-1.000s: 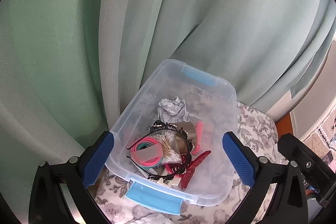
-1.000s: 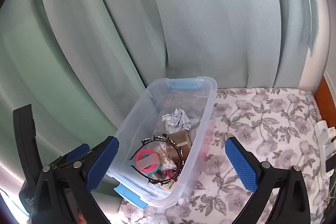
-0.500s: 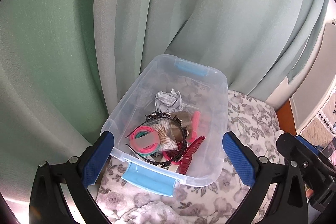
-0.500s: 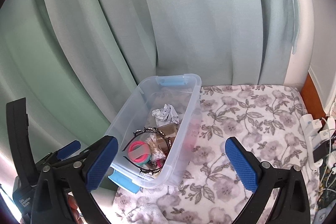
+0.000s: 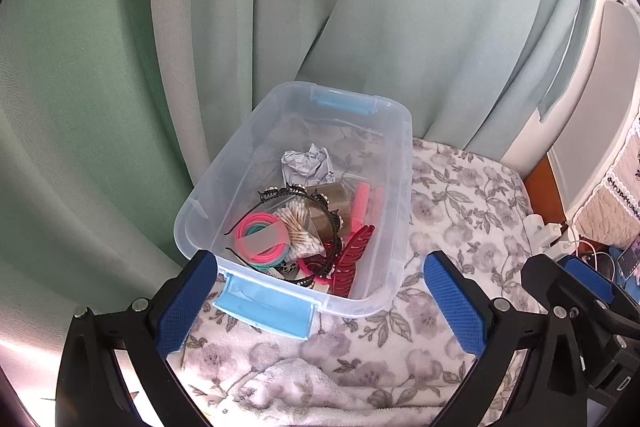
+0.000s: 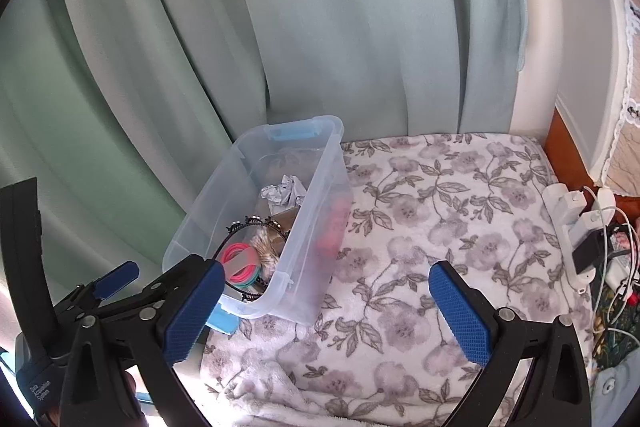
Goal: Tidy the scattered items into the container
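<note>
A clear plastic container (image 5: 396,163) (image 6: 312,227) with light-blue latches rests on a floral blanket (image 6: 432,211). Inside lie a crumpled paper ball (image 5: 306,165), a black headband (image 5: 316,201), pink and teal hair ties (image 5: 258,239), cotton swabs (image 5: 300,227), a brown tape roll (image 5: 336,197), pink rollers (image 5: 360,203) and a red hair clip (image 5: 352,263). My left gripper (image 5: 320,299) stands open just in front of the container's near end, holding nothing. The right gripper (image 6: 328,311) is open over the blanket, to the right of the container, also holding nothing.
Green curtains (image 5: 120,47) hang close behind and left of the container. A white power strip with chargers and cables (image 6: 580,227) lies at the blanket's right edge, beside an orange wooden edge (image 6: 564,139). The left gripper's body (image 6: 100,291) shows low left in the right wrist view.
Both grippers have drawn back from the container, which now sits farther off and higher in both views, with more blanket showing. Both stay open.
</note>
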